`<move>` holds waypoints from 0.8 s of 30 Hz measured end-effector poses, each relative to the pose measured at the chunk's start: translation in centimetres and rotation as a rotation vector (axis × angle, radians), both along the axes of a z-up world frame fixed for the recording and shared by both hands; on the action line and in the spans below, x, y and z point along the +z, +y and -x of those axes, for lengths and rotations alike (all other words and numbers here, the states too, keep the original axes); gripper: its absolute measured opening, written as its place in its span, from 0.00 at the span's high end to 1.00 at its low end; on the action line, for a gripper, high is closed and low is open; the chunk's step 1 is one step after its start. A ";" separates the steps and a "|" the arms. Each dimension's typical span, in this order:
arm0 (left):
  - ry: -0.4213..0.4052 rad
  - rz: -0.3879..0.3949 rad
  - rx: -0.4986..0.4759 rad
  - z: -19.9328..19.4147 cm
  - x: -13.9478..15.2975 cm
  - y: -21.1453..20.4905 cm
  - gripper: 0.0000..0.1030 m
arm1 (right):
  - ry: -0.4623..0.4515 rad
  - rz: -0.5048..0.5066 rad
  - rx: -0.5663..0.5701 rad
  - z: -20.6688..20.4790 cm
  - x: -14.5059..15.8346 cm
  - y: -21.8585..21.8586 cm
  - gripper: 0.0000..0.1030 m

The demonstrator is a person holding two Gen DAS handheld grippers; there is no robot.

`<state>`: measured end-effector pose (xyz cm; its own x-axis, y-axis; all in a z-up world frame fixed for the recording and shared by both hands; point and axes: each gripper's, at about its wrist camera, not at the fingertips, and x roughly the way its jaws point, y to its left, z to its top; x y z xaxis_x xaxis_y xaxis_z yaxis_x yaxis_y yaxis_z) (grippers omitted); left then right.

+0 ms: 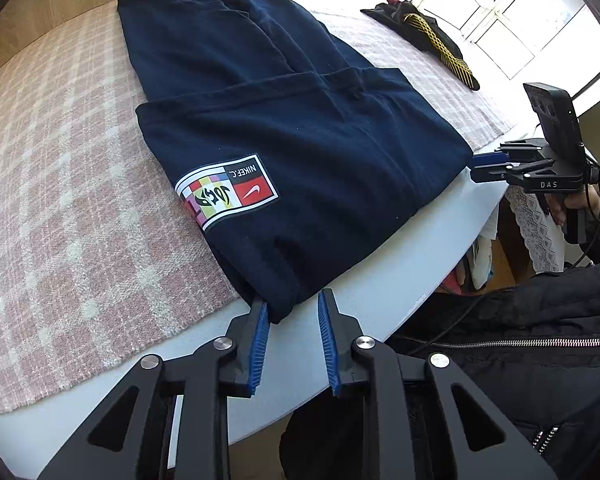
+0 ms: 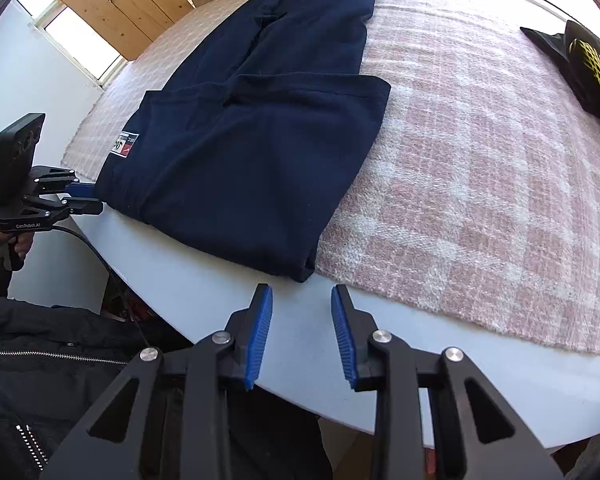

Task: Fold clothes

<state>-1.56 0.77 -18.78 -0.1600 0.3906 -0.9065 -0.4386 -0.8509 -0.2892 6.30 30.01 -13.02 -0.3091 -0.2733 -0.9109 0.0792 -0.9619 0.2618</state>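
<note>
A navy garment [image 1: 284, 128] with a colourful Nike patch [image 1: 228, 190] lies folded on a pink checked blanket. In the left wrist view my left gripper [image 1: 292, 300] is at its near corner. The corner's tip lies between the blue pads [image 1: 262, 328] and touches only the left one, and a clear gap remains, so the gripper is open. In the right wrist view my right gripper [image 2: 301, 288] is open just short of the garment's [image 2: 260, 140] other near corner, with nothing between its pads. Each gripper also shows in the other's view, the right gripper [image 1: 484, 166] and the left gripper [image 2: 82, 198], each at a corner.
The blanket [image 1: 60, 180] covers most of a pale round table [image 1: 340, 360], whose bare rim runs under both grippers. A black and yellow garment [image 1: 432, 36] lies at the far right. The person's black zipped jacket [image 1: 540, 340] is close below the table's edge.
</note>
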 end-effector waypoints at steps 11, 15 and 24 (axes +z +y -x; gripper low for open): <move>0.002 -0.027 0.012 0.4 1.1 -1.8 0.93 | 0.052 -0.022 0.102 1.7 0.4 -1.6 0.94; 0.009 -0.067 0.043 0.5 2.0 -3.1 0.95 | 0.039 0.005 0.109 1.5 1.5 -0.6 0.95; -0.071 -0.045 0.064 0.2 -0.1 -3.8 0.95 | -0.026 -0.036 0.137 2.0 0.9 -0.4 0.94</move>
